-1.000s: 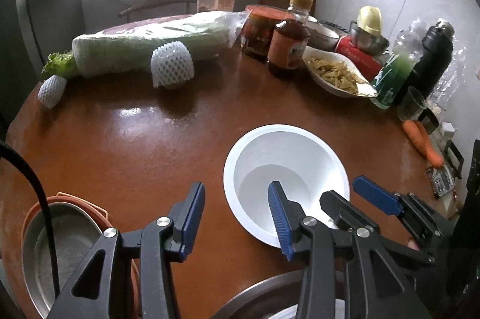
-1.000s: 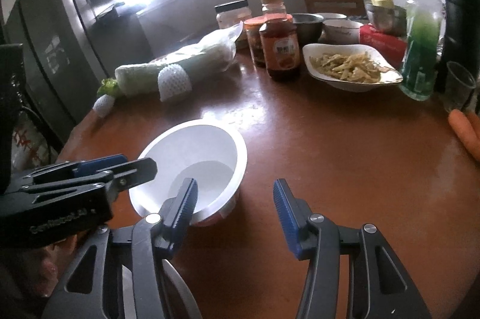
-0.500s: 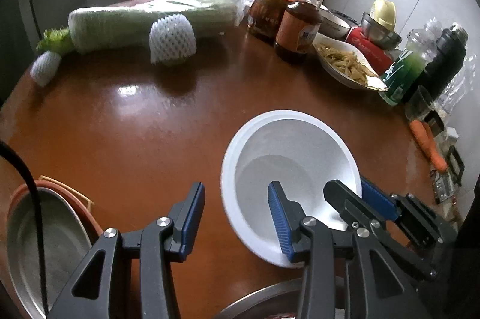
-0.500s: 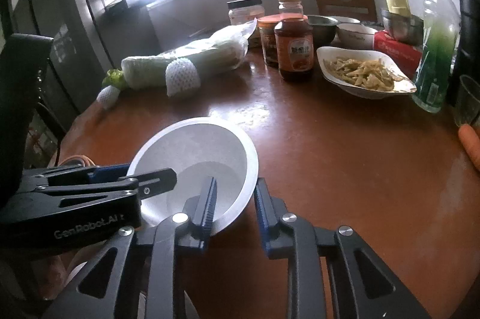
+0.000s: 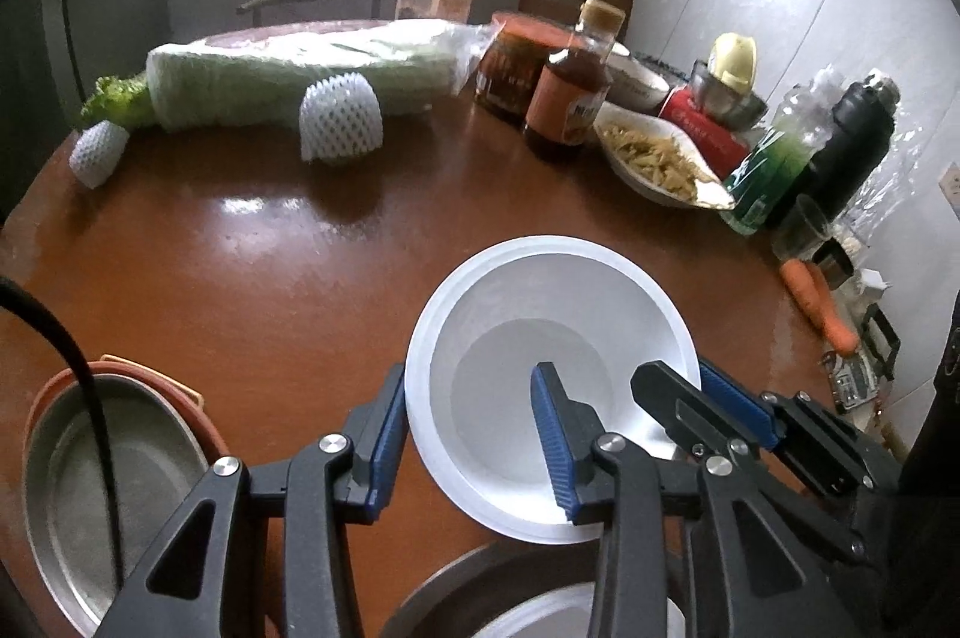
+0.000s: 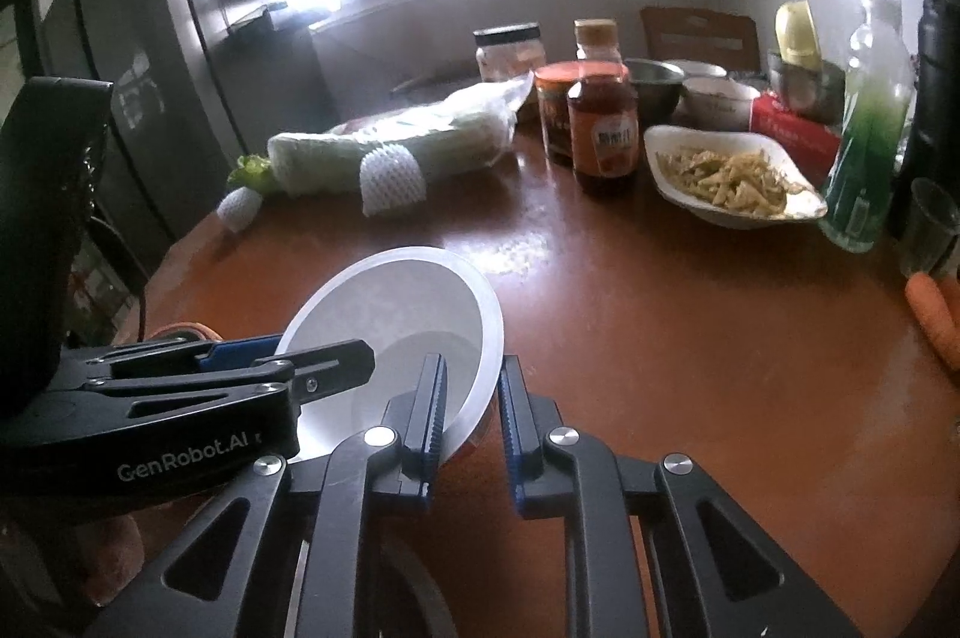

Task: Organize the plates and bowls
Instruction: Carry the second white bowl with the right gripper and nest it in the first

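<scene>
We are gripping the white bowl (image 5: 552, 386) with 2 grippers at once. The right gripper (image 6: 471, 413) has just been closing, and its jaws, wide apart a second ago, are now pinching the near right side of the bowl's rim, 1 finger inside and 1 outside. The left gripper (image 5: 462, 449) has been narrowing only slightly; its jaws are straddling the left wall of the bowl, 1 blue pad inside and 1 outside by the rim, and we cannot tell whether those pads are actually pressing. The bowl is sitting tilted toward us above the brown table (image 5: 252, 278), near its front edge, where earlier it was resting flatter. With the right grip set, we are judging that the bowl is ready to be lifted and stacked, perhaps onto the dish showing at the bottom edge (image 5: 456, 584) or by the metal pan (image 5: 90, 470) to the left.
</scene>
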`<state>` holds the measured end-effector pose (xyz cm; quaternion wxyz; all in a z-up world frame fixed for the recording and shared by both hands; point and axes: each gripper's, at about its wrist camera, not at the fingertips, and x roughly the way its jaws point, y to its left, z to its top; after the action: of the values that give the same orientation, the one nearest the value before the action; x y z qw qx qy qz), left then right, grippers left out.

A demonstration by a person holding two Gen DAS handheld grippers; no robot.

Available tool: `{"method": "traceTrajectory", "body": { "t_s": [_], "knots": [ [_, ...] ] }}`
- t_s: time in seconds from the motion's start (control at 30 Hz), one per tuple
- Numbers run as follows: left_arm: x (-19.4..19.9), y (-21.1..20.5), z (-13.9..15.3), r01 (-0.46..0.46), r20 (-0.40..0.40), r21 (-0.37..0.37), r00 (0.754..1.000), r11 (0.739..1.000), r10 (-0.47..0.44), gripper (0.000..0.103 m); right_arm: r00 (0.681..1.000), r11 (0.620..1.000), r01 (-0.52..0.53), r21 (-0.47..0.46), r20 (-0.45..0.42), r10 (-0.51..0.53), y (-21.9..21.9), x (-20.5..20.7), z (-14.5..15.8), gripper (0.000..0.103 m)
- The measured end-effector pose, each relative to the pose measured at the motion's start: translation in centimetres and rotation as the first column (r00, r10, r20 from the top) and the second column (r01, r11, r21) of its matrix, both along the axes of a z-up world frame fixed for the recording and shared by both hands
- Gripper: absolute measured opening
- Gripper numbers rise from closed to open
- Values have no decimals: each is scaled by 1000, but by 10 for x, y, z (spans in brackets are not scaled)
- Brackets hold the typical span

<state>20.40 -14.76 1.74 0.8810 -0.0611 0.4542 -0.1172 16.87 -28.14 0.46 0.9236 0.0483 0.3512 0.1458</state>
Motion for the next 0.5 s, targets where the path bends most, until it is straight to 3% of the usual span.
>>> {"method": "traceTrajectory", "body": {
  "t_s": [0.5],
  "knots": [
    [-50,13,45,-5,118,-10,993,1000,7,40,994,1000,-14,-22,110,17,14,-47,46,19]
  ]
}}
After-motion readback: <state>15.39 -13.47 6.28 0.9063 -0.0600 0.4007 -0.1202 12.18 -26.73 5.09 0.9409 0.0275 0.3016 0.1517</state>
